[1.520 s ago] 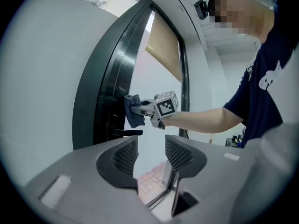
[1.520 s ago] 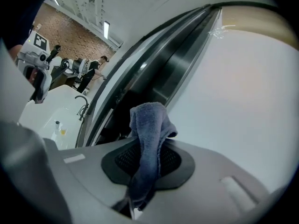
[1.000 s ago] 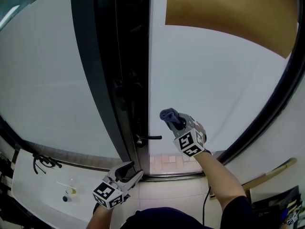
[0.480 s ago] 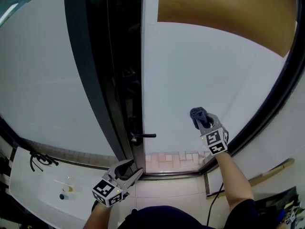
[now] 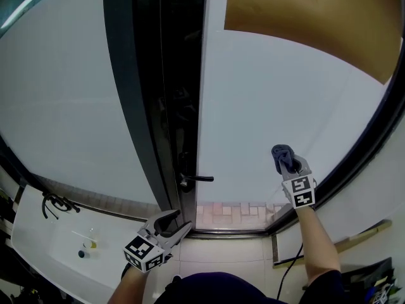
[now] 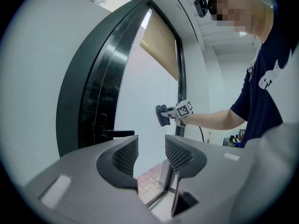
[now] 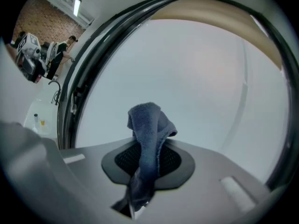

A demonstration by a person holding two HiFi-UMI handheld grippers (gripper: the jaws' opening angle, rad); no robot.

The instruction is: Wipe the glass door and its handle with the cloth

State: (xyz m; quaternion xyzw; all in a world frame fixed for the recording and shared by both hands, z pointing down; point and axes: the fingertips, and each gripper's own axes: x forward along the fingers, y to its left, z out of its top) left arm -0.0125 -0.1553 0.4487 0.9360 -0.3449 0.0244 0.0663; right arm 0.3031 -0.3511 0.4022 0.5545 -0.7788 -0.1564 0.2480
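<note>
The frosted glass door (image 5: 266, 106) fills the middle of the head view, with its black lever handle (image 5: 197, 179) at the lower left edge. My right gripper (image 5: 286, 163) is shut on a blue cloth (image 5: 281, 155) and holds it against the glass near the door's lower right. The right gripper view shows the cloth (image 7: 148, 139) bunched between the jaws, against the pane (image 7: 196, 78). My left gripper (image 5: 172, 223) hangs open and empty below the handle. From the left gripper view I see the handle (image 6: 117, 133) and the cloth (image 6: 162, 115) beyond it.
A dark door frame (image 5: 136, 100) runs down left of the door. A tan blind (image 5: 316, 24) covers the glass top. A white ledge (image 5: 57, 239) at lower left carries a cable and small bottles. Tiled floor (image 5: 221, 252) lies below. People stand far off (image 7: 60, 50).
My right gripper has carried the cloth across the glass from beside the handle to the door's lower right. The left gripper has stayed put.
</note>
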